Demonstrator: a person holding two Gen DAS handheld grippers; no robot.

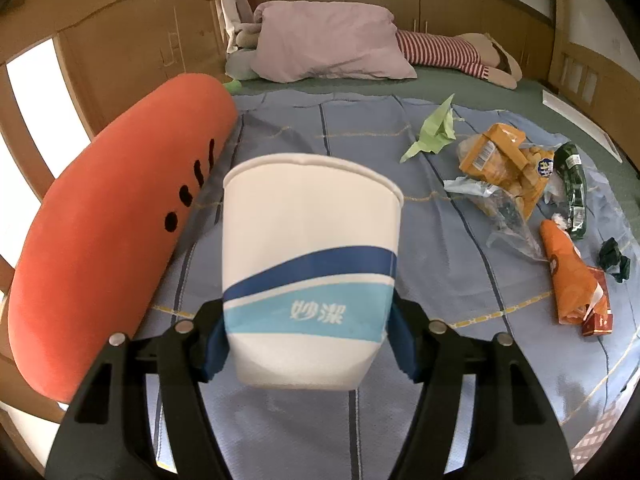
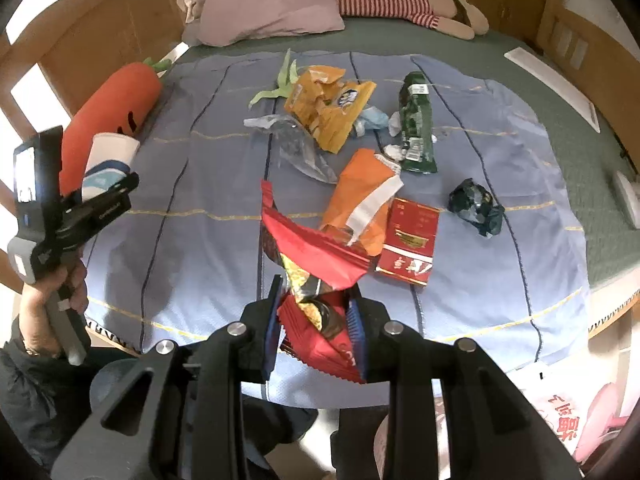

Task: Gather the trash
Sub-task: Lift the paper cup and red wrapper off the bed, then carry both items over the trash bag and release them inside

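While the left gripper (image 1: 308, 344) clamps a white-and-blue paper cup (image 1: 310, 276) above the bedspread (image 1: 360, 128), the right gripper (image 2: 316, 332) pinches a red snack wrapper (image 2: 320, 264); orange bags (image 2: 360, 200), green packet (image 2: 416, 128) and red cigarette box (image 2: 408, 244) remain uncollected.

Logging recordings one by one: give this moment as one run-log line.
left tongs: shut on paper cup | right tongs: shut on red wrapper | bed: litter remains

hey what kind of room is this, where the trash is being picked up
Most likely a bedroom: the trash lies on a blue blanket spread over a bed, with a pink pillow at its head, a carrot plush alongside and wooden cabinets behind.
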